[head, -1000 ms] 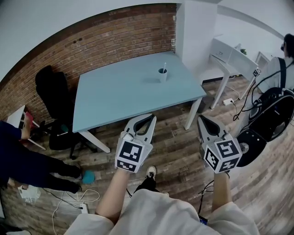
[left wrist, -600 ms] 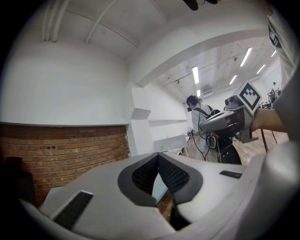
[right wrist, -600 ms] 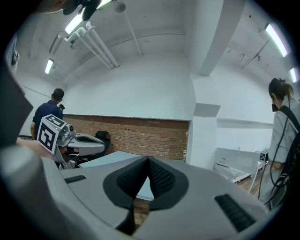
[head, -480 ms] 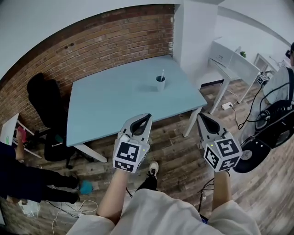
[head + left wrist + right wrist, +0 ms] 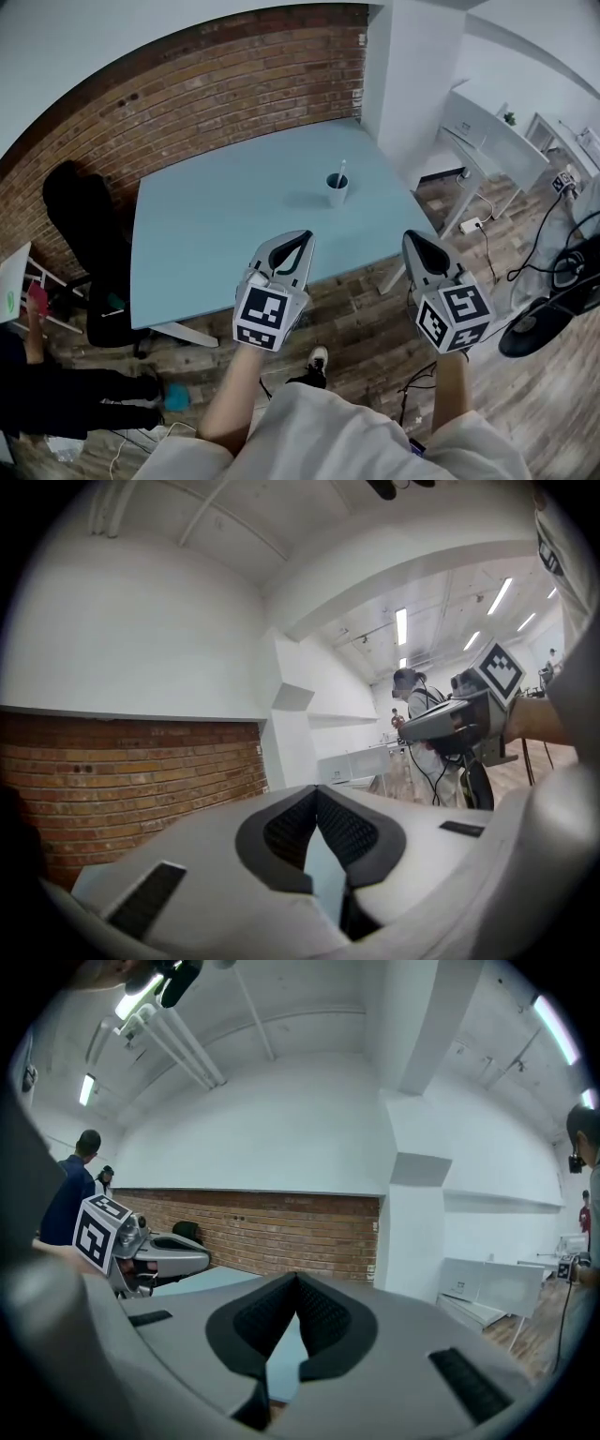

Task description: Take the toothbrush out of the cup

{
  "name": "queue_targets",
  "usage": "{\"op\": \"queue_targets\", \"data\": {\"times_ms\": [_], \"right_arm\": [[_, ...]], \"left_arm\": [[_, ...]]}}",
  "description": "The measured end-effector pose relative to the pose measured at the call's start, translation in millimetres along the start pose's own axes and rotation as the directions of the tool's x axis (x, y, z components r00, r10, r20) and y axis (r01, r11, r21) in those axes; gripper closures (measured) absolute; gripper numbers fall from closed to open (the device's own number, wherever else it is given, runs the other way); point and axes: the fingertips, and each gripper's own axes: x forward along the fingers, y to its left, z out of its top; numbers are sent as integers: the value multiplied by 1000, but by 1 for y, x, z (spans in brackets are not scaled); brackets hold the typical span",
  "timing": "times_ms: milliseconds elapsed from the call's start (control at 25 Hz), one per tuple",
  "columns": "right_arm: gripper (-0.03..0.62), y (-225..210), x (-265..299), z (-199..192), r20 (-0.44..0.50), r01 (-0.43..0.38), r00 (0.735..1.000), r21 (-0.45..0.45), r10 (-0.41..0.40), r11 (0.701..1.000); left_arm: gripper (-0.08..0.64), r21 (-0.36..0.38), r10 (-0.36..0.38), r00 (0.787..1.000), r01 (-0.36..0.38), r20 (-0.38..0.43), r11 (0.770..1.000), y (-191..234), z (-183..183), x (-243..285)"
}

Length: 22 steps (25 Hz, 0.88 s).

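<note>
Beige clothing (image 5: 309, 431) on the person fills the bottom of the head view, with both bare forearms reaching forward from it. The left grey two-jaw gripper (image 5: 305, 236) is held over the brown wood-plank floor (image 5: 361, 323), its jaw tips pressed together with nothing between them. The right grey two-jaw gripper (image 5: 411, 236) hangs level with it, well apart, its jaw tips also meeting on nothing. Just beyond both stands the pale blue rectangular table (image 5: 216, 234). Toward its far right part sits the small white cup (image 5: 337, 192), upright, with the white toothbrush (image 5: 341, 171) standing in it and leaning slightly right. The cup is well apart from both grippers. Behind the table runs a red brick wall (image 5: 206, 84), with a black office chair (image 5: 80, 220) at the left.
</note>
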Motion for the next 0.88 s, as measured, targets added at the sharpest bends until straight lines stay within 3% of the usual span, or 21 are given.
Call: {"op": "queue_targets", "data": {"times_ms": [880], "right_arm": [[572, -30, 123, -13, -61, 15, 998, 47, -12, 999]], "left_arm": [[532, -31, -60, 997, 59, -40, 998, 81, -34, 94]]}}
